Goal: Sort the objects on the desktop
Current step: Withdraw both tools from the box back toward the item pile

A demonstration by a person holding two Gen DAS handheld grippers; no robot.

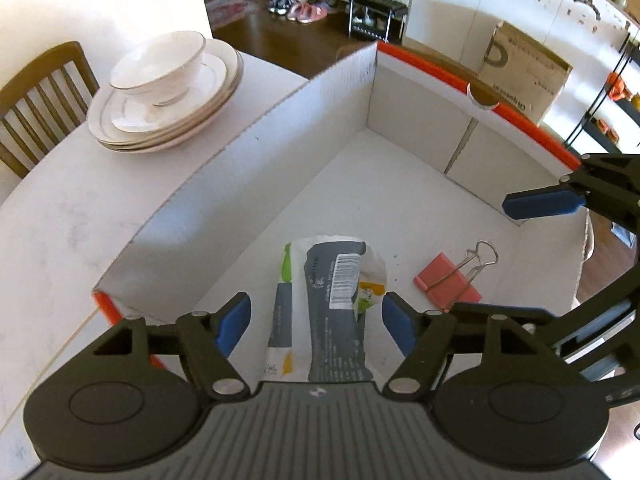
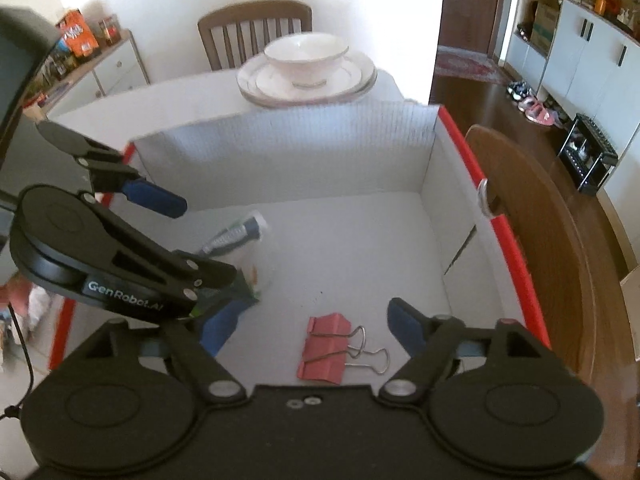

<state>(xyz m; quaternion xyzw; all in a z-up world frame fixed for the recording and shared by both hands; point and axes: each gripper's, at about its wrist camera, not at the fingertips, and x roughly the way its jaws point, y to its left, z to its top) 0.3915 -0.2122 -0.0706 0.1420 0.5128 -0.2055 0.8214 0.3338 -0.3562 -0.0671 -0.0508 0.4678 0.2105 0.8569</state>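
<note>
Packet (image 1: 328, 304) in box (image 1: 256, 136) w/ clip (image 1: 446, 282) (both grippers open).

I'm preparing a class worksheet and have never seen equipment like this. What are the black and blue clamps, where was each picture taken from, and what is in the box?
No robot here: a person holds a two-finger gripper in each hand, each carrying a camera that looks along its blue fingers. One picture comes from the left gripper, the other from the right gripper. Both are open and hold nothing. They hang over a white cardboard box with an orange rim, standing on a white table. Inside lie a snack packet and a pink binder clip. Behind the box, a bowl stands on stacked plates.
</note>
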